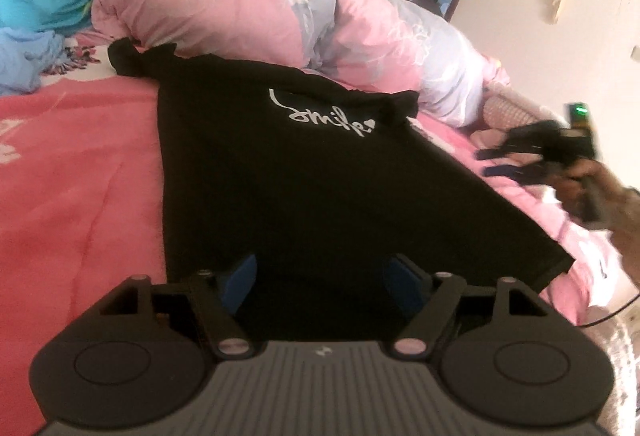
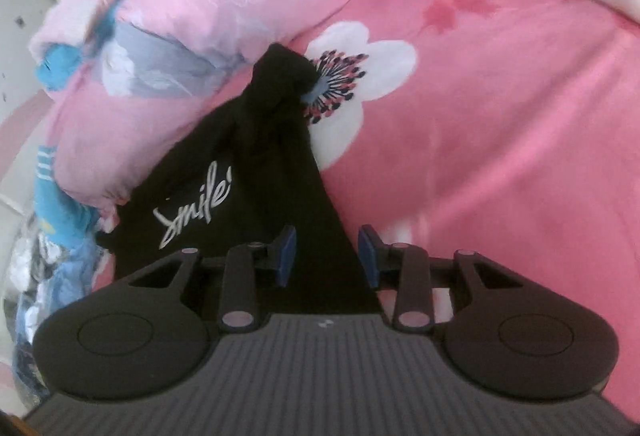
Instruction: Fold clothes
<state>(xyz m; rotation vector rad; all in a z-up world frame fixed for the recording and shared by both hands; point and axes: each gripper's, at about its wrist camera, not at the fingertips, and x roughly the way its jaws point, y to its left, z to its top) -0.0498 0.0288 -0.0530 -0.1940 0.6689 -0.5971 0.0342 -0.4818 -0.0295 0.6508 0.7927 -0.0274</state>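
Both claws gape empty over the black cotton T-shirt [image 1: 304, 172]: left gripper [image 1: 320, 278] wide, right gripper [image 2: 327, 256] narrower; best pinch the hem at lower frame squarely.

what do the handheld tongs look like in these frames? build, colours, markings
Both tongs, left and right, match: ribbed grey body with a small white logo, two round black housings, black linkage arms with pale pivot pins, blue pads. A green light glows by the right unit in the left view.
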